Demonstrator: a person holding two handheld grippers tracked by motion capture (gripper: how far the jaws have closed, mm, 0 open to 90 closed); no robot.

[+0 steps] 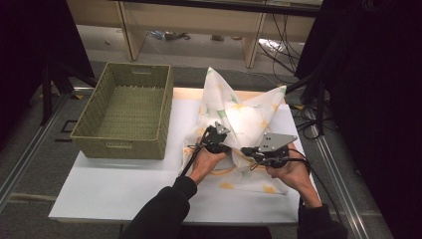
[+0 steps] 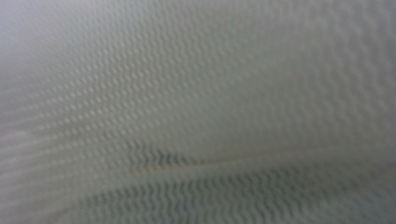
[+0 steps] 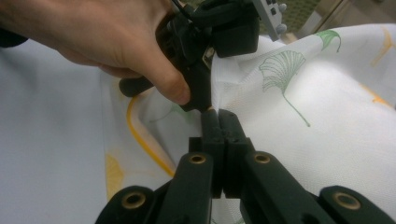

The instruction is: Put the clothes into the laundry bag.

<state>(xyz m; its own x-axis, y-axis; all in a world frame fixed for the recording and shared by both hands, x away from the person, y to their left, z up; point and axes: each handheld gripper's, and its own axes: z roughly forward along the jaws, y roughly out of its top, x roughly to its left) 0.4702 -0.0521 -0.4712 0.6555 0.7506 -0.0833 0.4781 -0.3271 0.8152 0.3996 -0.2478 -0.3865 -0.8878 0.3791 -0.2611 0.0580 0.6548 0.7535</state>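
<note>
Two grippers at a leaf-printed cloth on a white table

The right gripper (image 3: 219,116) has its jaws pressed together, the tips at a fold of the cloth (image 3: 299,107); whether fabric is pinched I cannot tell. The left gripper (image 1: 215,138), in the person's left hand (image 3: 116,42), sits against the cloth just beside it; its jaws are hidden by weave. The cloth is bunched on the table (image 1: 114,189), right of the wicker basket (image 1: 127,112). No writing is readable.

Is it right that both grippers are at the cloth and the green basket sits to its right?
Not quite. The grippers, left gripper and right gripper, are at the cloth, but the basket sits to its left, as the high view shows.
</note>
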